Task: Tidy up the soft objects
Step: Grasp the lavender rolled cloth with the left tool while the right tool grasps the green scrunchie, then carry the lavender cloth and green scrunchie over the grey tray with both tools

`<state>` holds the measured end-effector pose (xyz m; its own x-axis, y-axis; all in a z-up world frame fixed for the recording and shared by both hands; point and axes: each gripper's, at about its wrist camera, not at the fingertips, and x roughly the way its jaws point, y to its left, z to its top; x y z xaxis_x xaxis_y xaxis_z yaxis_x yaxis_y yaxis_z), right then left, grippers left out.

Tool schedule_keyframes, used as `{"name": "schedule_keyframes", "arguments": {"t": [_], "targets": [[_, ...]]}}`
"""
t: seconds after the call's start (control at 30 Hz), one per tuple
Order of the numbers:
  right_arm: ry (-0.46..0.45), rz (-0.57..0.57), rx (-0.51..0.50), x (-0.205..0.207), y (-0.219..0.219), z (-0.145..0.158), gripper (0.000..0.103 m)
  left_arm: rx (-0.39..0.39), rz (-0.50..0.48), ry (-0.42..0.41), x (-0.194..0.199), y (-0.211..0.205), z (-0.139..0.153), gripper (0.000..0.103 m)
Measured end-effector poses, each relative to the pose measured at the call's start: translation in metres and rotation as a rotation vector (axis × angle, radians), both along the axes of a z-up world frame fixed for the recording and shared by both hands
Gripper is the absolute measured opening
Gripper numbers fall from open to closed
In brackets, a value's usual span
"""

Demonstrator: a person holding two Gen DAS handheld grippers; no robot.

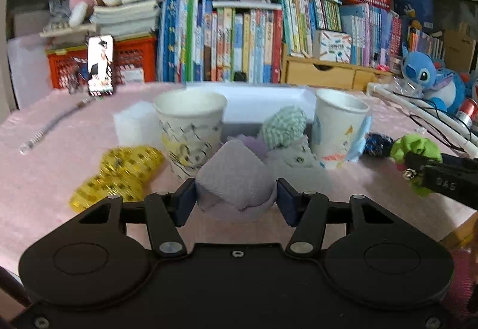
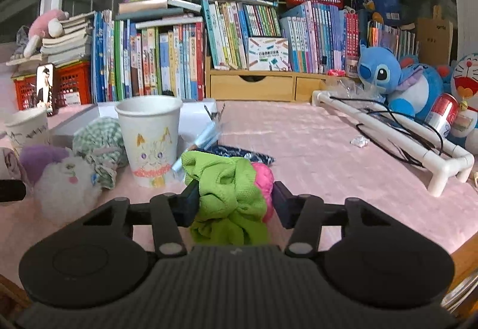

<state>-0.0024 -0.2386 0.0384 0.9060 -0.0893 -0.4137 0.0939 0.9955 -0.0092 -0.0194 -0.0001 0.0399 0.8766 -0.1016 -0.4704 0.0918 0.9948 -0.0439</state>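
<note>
Soft objects crowding the middle of the pink-covered table (image 2: 313,150), near its far edge where the books (image 1: 227,39) are standing. Largest to smallest among them: fluffy white plush (image 2: 64,185) sitting beside the cat-drawn paper cup (image 2: 151,141); green checked cloth bundle (image 1: 283,127) lying between the two cups, in front of a white box (image 1: 263,103); yellow sequinned piece (image 1: 119,176) resting left of the other paper cup (image 1: 191,132); lilac folded cloth (image 1: 236,182) and lime-green scrunchie (image 2: 230,194), both in the tools.

Handling, as a judgement: all likely light, limp and squashy, giving under the pads rather than slipping; best taken across the bulk of the fold or bunch, not by a loose edge, which would probably trail and snag a cup. Paper cups looking light and easy to tip if brushed.

Left gripper (image 1: 236,196) pinching the lilac folded cloth at medium width, both blue pads pressing its sides, the cloth riding low over the near part of the table. Right gripper (image 2: 234,203) clamping the lime-green scrunchie, left pad sinking into the fabric; something pink (image 2: 264,179) bunching against the right pad, whether gripped too or merely lying behind being unclear. Scrunchie hanging just in front of the cat-drawn paper cup.
</note>
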Motion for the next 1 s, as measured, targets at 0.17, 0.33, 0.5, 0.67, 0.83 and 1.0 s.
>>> {"name": "schedule_keyframes", "arguments": {"t": [0.17, 0.33, 0.5, 0.67, 0.83, 1.0], "targets": [[-0.037, 0.015, 0.02, -0.004, -0.003, 0.018, 0.055, -0.031, -0.003, -0.013, -0.003, 0.011, 0.017, 0.054], [-0.055, 0.03, 0.045, -0.001, -0.007, 0.032, 0.055, -0.033, -0.03, -0.014, 0.003, 0.017, 0.035, 0.054], [-0.052, 0.041, 0.076, 0.004, -0.011, 0.038, 0.055, -0.046, -0.042, -0.014, 0.014, 0.022, 0.05, 0.054], [-0.072, 0.045, 0.08, 0.008, -0.014, 0.048, 0.055, -0.068, -0.05, -0.007, 0.026, 0.027, 0.061, 0.054], [-0.088, 0.068, 0.099, 0.015, -0.016, 0.063, 0.055, -0.096, -0.065, -0.002, 0.04, 0.033, 0.075, 0.054], [-0.09, 0.095, 0.115, 0.026, -0.016, 0.076, 0.055, -0.091, -0.058, -0.024, 0.055, 0.036, 0.09, 0.054]]}}
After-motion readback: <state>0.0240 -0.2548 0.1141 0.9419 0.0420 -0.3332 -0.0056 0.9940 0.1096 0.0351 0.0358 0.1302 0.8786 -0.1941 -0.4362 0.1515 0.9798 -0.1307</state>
